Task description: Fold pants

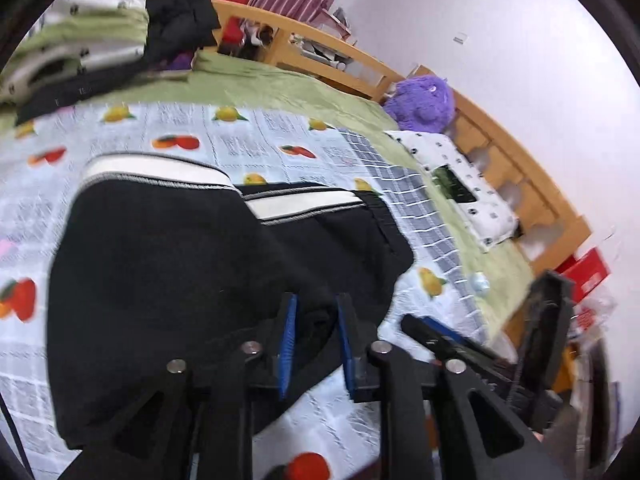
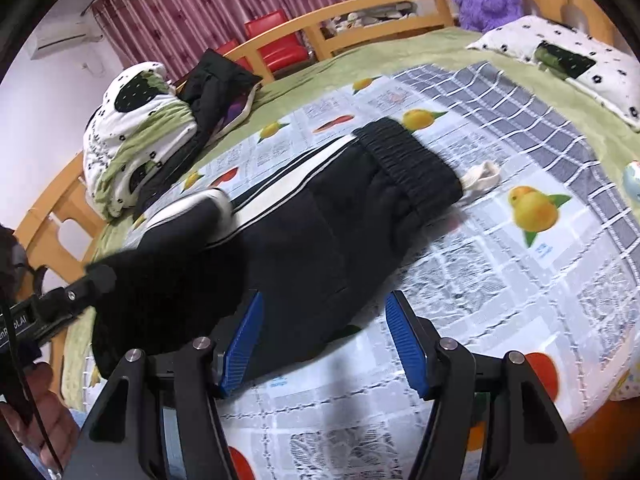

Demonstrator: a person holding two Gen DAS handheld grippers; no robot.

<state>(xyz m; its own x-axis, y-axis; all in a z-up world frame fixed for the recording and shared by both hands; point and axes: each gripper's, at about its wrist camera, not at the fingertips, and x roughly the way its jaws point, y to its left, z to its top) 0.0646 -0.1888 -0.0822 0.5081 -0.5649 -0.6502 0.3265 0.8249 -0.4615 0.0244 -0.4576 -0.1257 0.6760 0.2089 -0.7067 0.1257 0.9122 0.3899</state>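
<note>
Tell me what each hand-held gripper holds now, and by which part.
The left hand-held gripper pinches a bunched fold of the black pants. The right hand-held gripper is open and holds nothing.

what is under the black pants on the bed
The black pants lie on a fruit-print blanket, spread over a green bedsheet. Whatever lies directly beneath the fabric is covered and cannot be seen.

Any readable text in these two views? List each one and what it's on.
"nR…oLAI", partly cut off: label on the left gripper, seen in the right wrist view.
Blue caption under a yellow fruit on the sheet: too blurred to read.
Grey print blocks on the sheet: too blurred to read.
Wall sticker: too small to read.
Pants: no text.
</note>
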